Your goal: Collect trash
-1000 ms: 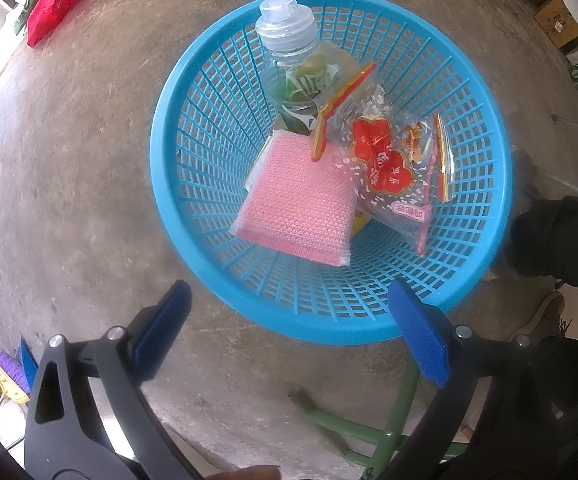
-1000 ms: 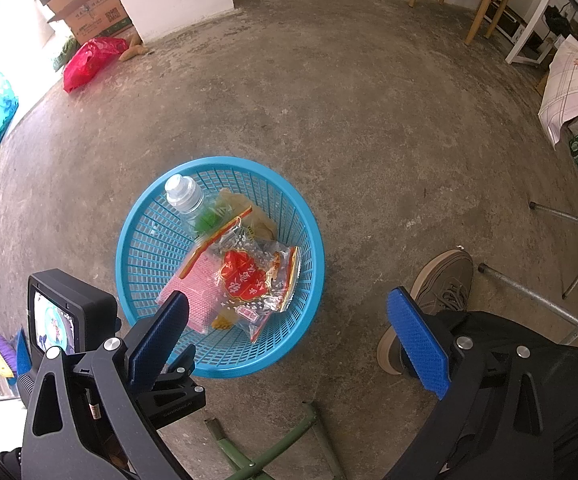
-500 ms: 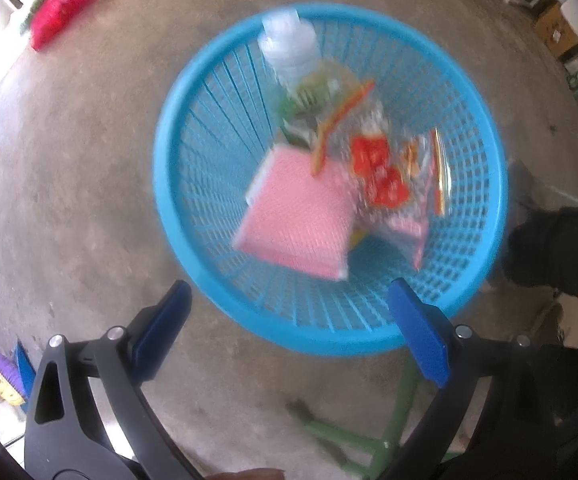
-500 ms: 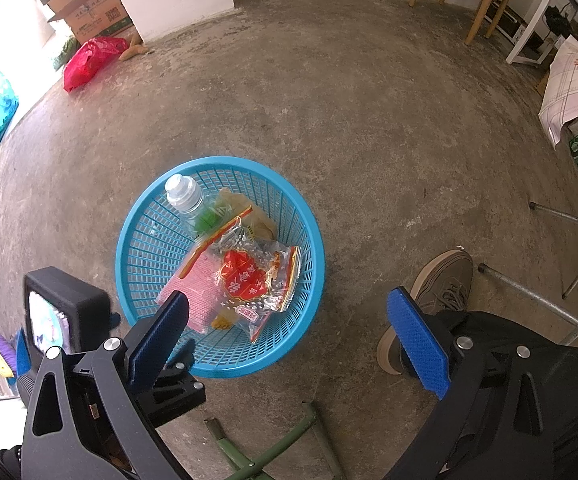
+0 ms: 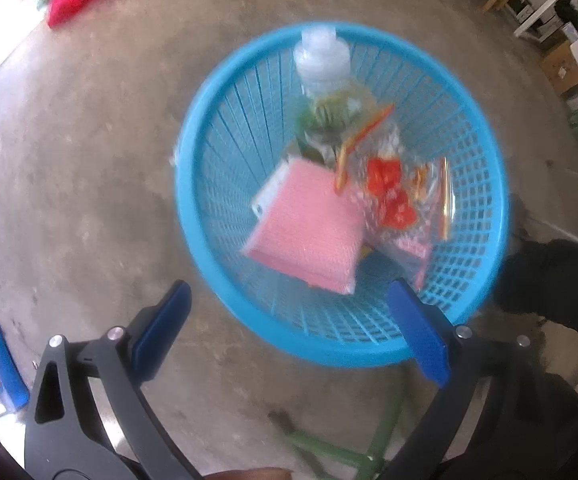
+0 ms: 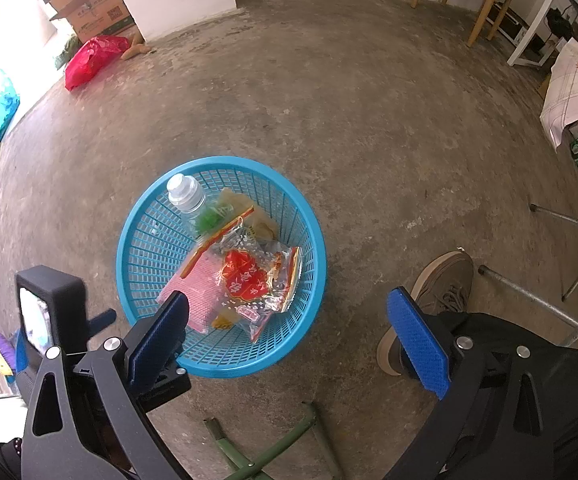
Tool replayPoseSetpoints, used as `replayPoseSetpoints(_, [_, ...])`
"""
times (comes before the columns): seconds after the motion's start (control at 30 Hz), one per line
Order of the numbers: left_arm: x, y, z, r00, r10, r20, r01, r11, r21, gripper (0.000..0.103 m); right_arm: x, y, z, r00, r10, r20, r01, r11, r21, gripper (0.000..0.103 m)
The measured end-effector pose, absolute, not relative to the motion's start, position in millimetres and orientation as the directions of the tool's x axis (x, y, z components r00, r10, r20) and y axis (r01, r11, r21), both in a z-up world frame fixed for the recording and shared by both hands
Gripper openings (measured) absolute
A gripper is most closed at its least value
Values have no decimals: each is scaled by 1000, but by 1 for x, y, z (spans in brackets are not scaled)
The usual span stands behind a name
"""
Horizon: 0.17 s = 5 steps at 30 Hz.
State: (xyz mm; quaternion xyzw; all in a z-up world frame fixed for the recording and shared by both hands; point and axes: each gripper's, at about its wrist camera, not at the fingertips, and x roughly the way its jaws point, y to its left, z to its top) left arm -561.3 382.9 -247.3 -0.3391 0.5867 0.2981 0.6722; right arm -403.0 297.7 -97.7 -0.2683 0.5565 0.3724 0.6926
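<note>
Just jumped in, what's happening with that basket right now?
Trash collecting. The blue basket sits on the concrete floor, holding a plastic bottle, a pink sponge and a clear snack wrapper. Both the left gripper and right gripper are open and empty above it; the left view is motion-blurred.

We see a round blue plastic basket (image 6: 137,240) with latticed walls standing upright on the concrete floor (image 6: 329,100), and the trash lies gathered inside it. A clear plastic bottle (image 6: 187,196) with a transparent cap and a green label leans against the far wall, cap uppermost. In front of it lies a flat pink textured pad (image 5: 309,228), tilted, with a white edge showing beneath. Beside and partly over the pad rests a crinkled clear snack wrapper (image 6: 253,276) printed with red shapes and trimmed in orange. In the left wrist view everything is blurred.
</note>
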Motion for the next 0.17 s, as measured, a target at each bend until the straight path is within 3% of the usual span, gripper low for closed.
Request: replayPoseSetpoints(0.17, [-561, 378, -251, 127, -8, -992, -793, 599, -107, 94, -404, 298, -98, 104, 217, -971, -815, 578, 42, 97])
